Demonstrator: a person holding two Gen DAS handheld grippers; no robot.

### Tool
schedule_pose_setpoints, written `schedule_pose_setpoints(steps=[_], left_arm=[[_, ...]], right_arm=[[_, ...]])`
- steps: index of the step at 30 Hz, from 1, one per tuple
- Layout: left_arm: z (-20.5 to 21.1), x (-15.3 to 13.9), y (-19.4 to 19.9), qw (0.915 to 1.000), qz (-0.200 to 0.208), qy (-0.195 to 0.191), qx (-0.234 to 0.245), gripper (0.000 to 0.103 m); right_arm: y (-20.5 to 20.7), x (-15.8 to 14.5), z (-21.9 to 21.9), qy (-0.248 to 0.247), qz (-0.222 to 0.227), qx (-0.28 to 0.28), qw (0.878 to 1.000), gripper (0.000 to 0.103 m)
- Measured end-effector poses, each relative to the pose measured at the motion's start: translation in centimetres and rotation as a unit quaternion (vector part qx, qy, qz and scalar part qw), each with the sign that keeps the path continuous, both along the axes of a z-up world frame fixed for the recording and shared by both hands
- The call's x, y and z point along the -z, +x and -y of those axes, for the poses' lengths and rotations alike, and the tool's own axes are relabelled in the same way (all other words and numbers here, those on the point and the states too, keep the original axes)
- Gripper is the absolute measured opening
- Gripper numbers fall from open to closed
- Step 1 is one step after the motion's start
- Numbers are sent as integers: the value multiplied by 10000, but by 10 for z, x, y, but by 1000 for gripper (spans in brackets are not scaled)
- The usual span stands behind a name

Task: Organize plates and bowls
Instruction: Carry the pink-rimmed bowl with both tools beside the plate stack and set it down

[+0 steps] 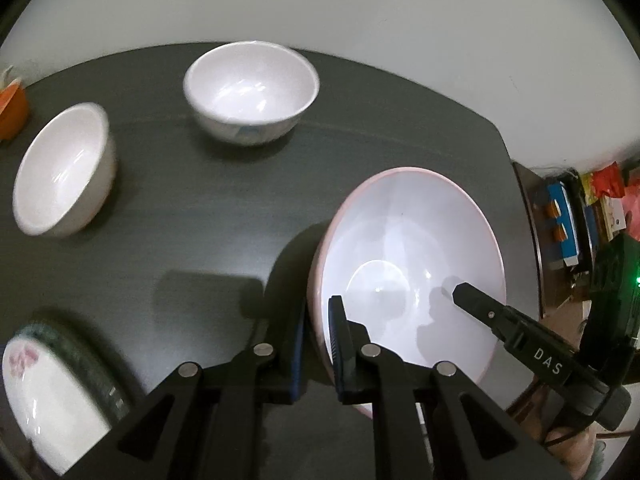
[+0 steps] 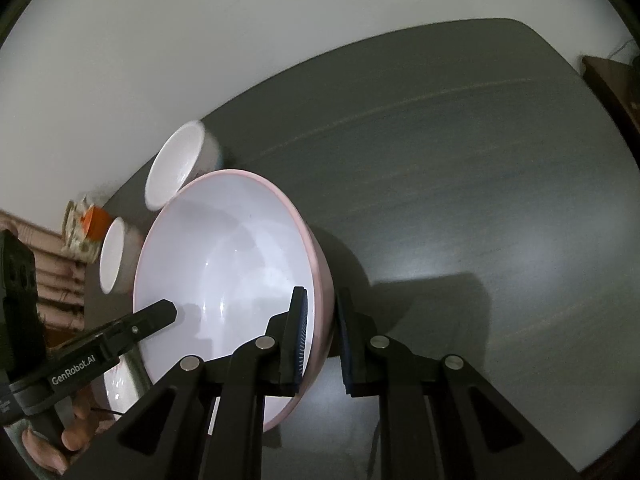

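Note:
A large pink-rimmed bowl with a white inside (image 1: 416, 264) is held between both grippers over the dark table (image 1: 200, 248). My left gripper (image 1: 318, 344) is shut on its left rim, one finger inside and one outside. My right gripper (image 2: 322, 340) is shut on its right rim; the bowl fills the left of the right wrist view (image 2: 228, 264). The right gripper's finger (image 1: 480, 310) shows inside the bowl in the left wrist view, and the left gripper's finger (image 2: 156, 316) in the right wrist view. Two small white bowls (image 1: 252, 88) (image 1: 64, 168) stand farther back.
A green-rimmed plate with pink flowers (image 1: 52, 388) lies at the near left. An orange object (image 1: 12, 108) sits at the far left edge. The table's right edge (image 1: 520, 208) borders a cluttered floor. A white wall is behind the table.

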State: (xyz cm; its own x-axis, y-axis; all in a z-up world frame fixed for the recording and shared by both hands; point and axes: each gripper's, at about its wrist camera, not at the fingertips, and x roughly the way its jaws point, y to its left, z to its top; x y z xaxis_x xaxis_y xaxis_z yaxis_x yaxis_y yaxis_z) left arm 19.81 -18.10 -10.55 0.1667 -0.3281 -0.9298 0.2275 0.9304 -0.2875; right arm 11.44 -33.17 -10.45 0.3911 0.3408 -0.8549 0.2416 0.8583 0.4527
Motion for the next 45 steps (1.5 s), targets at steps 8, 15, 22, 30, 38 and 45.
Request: schedule_pose_setpoints(steps=[8, 15, 22, 30, 38, 45], left_arm=[[-45, -12, -50, 9993, -88, 347, 45, 12], [-89, -3, -91, 9985, -283, 462, -46, 11], [-100, 6, -106, 9985, -264, 479, -54, 12], [-103, 16, -105, 9985, -236, 478, -141, 12], [-97, 24, -113, 9984, -256, 487, -124, 11], [-102, 20, -110, 9990, -251, 361, -75, 13]], right_arm=[[-45, -19, -57, -38, -14, -284, 9996, 17], [-76, -24, -90, -42, -127, -503, 9986, 18], [-92, -19, -105, -100, -244, -588, 9979, 19], [-101, -9, -109, -89, -319, -608, 9976, 19], [-98, -7, -109, -72, -356, -607, 9975, 24], [-100, -11, -106, -180, -414, -608, 9971, 53]])
